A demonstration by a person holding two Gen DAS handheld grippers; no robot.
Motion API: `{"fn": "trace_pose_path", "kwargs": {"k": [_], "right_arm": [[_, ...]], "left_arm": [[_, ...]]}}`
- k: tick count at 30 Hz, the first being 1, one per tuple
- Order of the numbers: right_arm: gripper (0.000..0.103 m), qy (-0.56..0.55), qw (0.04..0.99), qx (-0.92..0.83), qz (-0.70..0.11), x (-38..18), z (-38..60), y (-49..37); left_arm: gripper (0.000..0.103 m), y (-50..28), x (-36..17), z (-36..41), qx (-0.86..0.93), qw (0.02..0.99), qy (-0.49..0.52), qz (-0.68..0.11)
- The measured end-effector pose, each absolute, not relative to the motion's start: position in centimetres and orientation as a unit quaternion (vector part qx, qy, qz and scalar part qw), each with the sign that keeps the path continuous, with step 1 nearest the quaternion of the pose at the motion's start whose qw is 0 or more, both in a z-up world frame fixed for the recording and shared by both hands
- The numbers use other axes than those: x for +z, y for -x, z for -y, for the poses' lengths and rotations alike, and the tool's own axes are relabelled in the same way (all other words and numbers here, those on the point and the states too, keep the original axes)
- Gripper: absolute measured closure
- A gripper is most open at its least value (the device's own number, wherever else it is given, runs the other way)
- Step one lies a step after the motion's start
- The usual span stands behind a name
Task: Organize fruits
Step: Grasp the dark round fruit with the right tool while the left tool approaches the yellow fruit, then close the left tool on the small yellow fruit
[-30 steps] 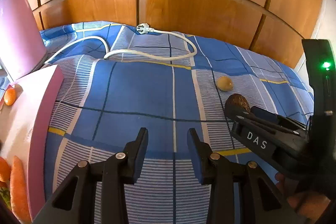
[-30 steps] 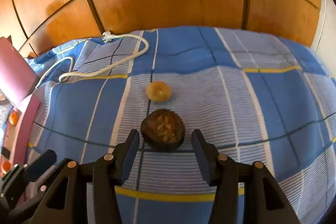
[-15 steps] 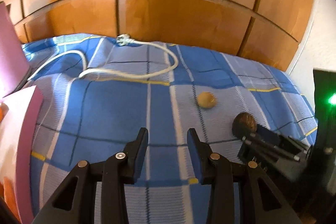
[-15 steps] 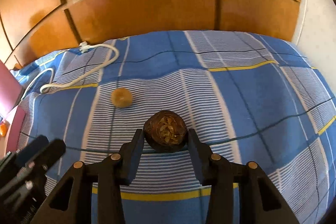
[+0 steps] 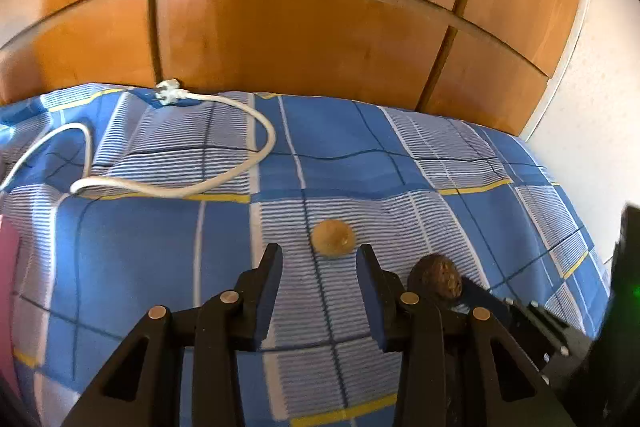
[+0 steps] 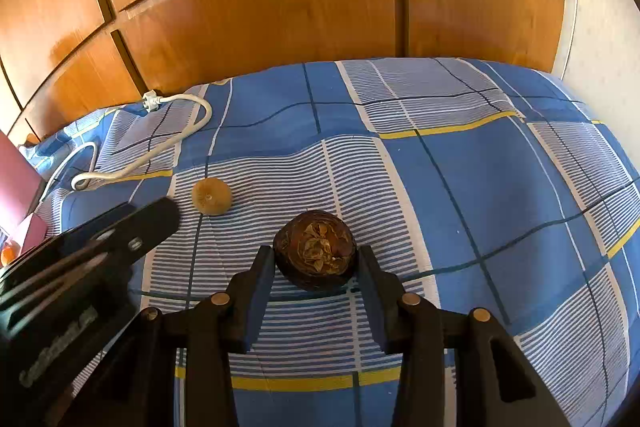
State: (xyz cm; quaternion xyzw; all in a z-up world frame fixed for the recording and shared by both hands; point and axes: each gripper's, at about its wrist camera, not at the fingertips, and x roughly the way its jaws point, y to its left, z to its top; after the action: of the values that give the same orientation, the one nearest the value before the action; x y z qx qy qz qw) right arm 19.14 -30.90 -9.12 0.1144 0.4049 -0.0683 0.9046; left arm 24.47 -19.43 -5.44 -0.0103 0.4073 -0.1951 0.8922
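A small round tan fruit (image 5: 333,239) lies on the blue checked bedcover (image 5: 140,247), just beyond the tips of my left gripper (image 5: 319,259). That gripper's jaws stand apart with only cloth between them. To its right sits a dark brown wrinkled fruit (image 5: 438,277). In the right wrist view my right gripper (image 6: 315,259) is shut on this dark fruit (image 6: 315,249), a pad pressed against each side while it rests on the cover. The tan fruit (image 6: 212,195) lies up and to the left, near the left gripper's blurred fingers (image 6: 148,227).
A white cable (image 5: 172,187) with its plug (image 5: 170,93) loops over the far left of the bed. Wooden wardrobe doors (image 5: 300,47) stand behind the bed and a white wall (image 5: 580,107) on the right. A pink box (image 6: 16,171) with an orange fruit (image 6: 9,251) is at the left.
My right gripper has closed its jaws onto the dark brown fruit. My left gripper has swung right until the tan fruit lies just ahead of its tips, and the pink box has slid out of its view.
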Motion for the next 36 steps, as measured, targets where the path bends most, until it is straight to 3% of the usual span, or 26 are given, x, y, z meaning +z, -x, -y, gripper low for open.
{"fn": "trace_pose_path", "kwargs": {"k": [9, 10, 18, 36], "right_arm": [[0.059, -0.124, 0.905, -0.061, -0.402, -9.2, 31.2, -19.1], [0.059, -0.125, 0.905, -0.060, -0.402, -9.1, 31.2, -19.0], [0.059, -0.125, 0.905, -0.058, -0.403, -9.2, 31.2, -19.1], [0.061, -0.087, 0.898, 0.030, -0.431, -8.9, 26.9, -14.3]], "left_arm": [[0.065, -26.9, -7.2, 21.4, -0.189, 0.881, 0.000, -0.433], [0.075, -27.0, -7.5, 21.4, -0.189, 0.880, 0.003, -0.437], [0.074, -25.2, -7.4, 19.1, -0.181, 0.882, 0.023, -0.434], [0.074, -12.9, -6.8, 10.1, -0.133, 0.891, 0.028, -0.433]]}}
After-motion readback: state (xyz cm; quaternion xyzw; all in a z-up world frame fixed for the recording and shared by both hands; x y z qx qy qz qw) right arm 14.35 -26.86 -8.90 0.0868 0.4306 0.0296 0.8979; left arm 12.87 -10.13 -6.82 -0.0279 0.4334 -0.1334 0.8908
